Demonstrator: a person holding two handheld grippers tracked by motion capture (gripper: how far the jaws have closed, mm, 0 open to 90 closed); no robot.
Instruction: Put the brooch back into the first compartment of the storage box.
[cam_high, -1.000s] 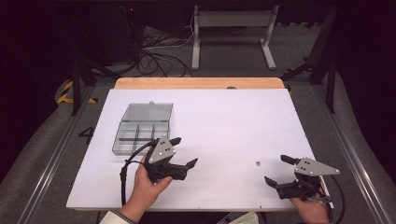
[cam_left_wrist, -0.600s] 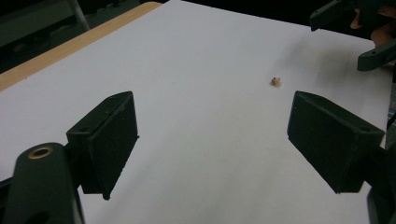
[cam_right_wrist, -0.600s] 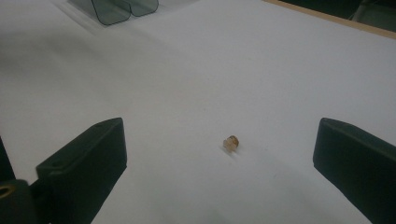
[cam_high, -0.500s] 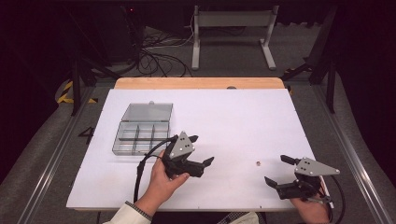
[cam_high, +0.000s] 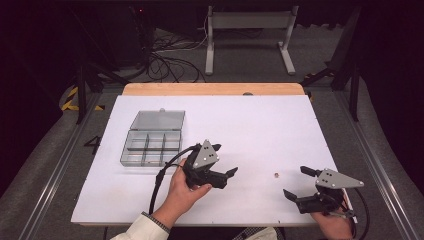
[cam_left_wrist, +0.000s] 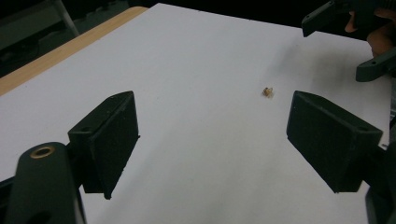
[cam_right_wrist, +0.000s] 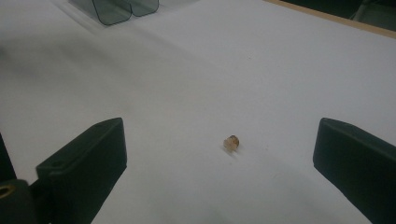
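Observation:
A tiny tan bead-like piece (cam_high: 275, 175) lies on the white board (cam_high: 260, 130), between my two grippers. My left gripper (cam_high: 227, 177) is held in a hand left of it, jaws pointing right and open. In the left gripper view the piece (cam_left_wrist: 268, 91) lies ahead, beyond the wide-apart jaws of the left gripper (cam_left_wrist: 219, 140). My right gripper (cam_high: 296, 182) rests open near the front right corner, facing the piece. In the right gripper view the piece (cam_right_wrist: 231, 142) sits just ahead of the right gripper (cam_right_wrist: 219, 163), between the lines of its two jaws. Nothing is held.
A clear plastic compartment box (cam_high: 152, 140) with its lid folded back stands at the left of the board; its edge (cam_right_wrist: 123, 8) appears far off in the right gripper view. A wooden strip (cam_high: 215, 89) runs along the board's far edge. Cables and a metal stand lie on the floor beyond.
My left gripper has moved rightward across the board, away from the box and toward the small piece. The right gripper has stayed where it was.

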